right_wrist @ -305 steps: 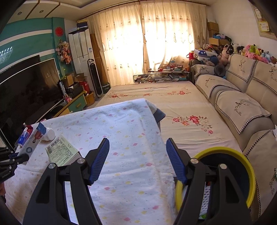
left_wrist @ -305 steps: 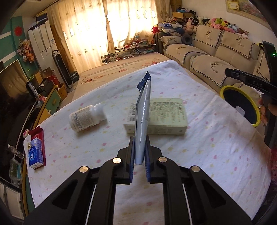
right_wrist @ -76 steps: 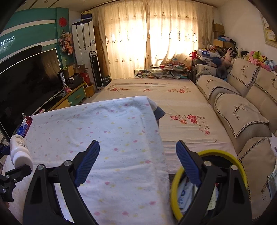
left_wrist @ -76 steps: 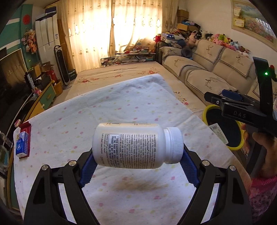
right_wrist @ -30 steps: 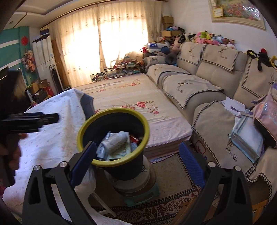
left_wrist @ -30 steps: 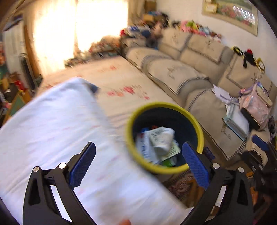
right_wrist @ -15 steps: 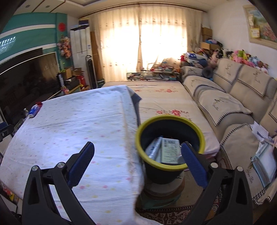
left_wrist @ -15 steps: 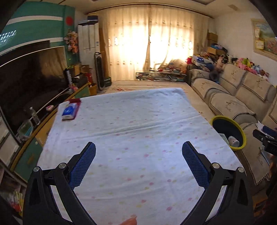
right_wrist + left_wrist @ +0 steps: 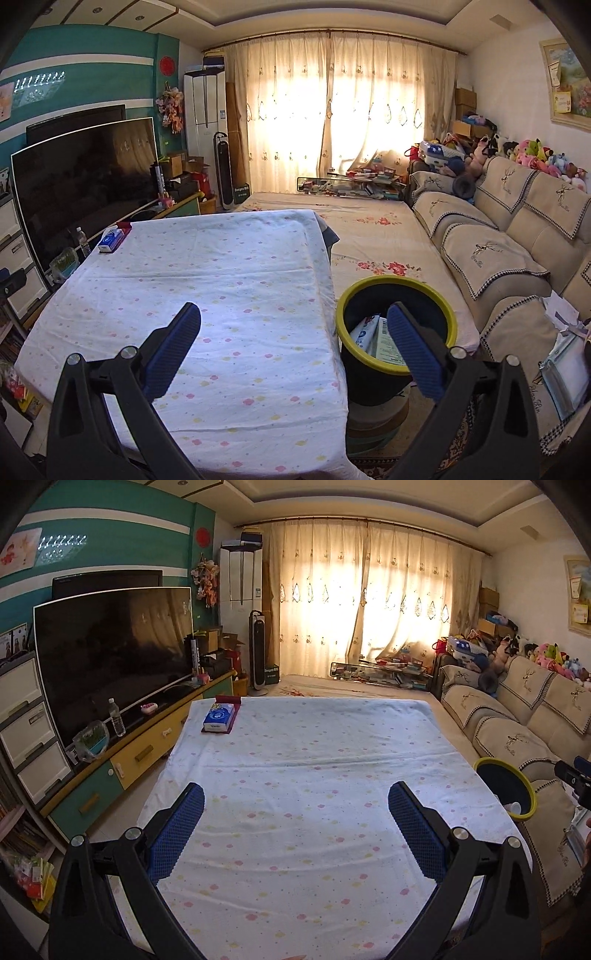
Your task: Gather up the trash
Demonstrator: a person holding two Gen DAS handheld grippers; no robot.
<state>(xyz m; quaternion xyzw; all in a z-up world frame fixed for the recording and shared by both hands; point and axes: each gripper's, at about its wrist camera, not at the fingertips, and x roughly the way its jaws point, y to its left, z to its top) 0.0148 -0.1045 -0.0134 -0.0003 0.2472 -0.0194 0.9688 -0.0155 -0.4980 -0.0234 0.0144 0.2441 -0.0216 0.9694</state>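
Left wrist view: looks forward from above the near end of the table (image 9: pixel 295 760), down its length toward the curtained window (image 9: pixel 369 613); television (image 9: pixel 110 653) on the left, sofa (image 9: pixel 517 716) on the right.
Right wrist view: faces the same window from farther right, over the table's right edge, the bin (image 9: pixel 395 295) close below.
Shared: table, tissue pack (image 9: pixel 218 717), television, sofa, bin, window.
Cross-sight: a dark gripper part (image 9: pixel 572 775) shows at the left view's right edge.
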